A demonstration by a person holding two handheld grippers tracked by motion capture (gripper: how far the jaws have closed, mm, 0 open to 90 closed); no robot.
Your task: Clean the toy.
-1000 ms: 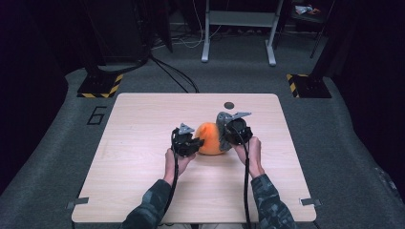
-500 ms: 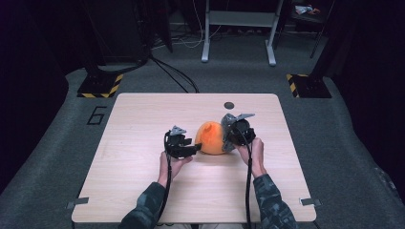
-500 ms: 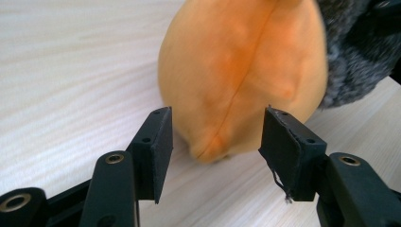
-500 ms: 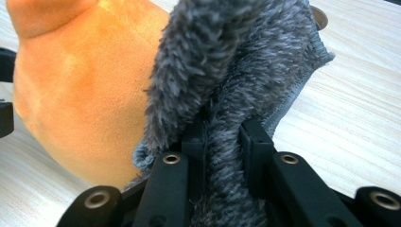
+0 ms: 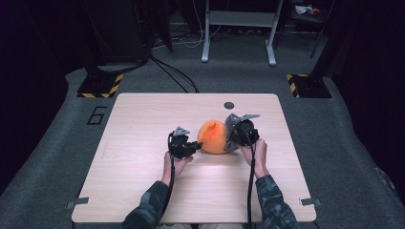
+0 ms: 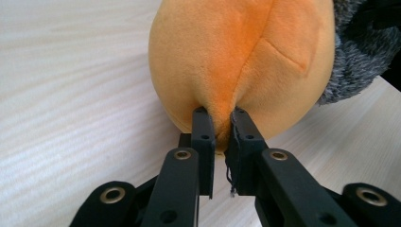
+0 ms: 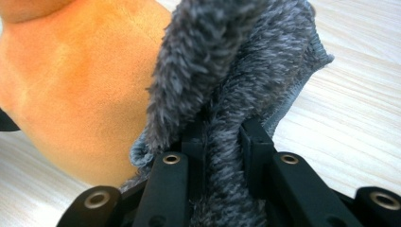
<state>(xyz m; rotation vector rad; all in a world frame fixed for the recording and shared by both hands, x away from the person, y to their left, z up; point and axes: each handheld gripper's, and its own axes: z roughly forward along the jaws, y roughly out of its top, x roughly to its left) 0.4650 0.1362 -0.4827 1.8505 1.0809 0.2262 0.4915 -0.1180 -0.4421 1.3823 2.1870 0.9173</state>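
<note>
Orange plush between both tools (left tool pinching its seam)

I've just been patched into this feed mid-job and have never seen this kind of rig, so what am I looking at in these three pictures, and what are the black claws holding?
There is no robot here: a person at a wooden table holds a hand-held claw in each hand. The wide picture comes from a fixed camera above, looking down on the table, with the forearms coming in from the bottom. The other two come from small cameras riding on each claw, looking along its two black jaws.

On the table lies an orange plush toy with a grey furry part on one side. The left claw has just been closing, and its jaws now pinch a fold of the orange fabric at a seam. The right claw is shut on the grey fur. A small dark round spot sits near the table's far edge.
</note>
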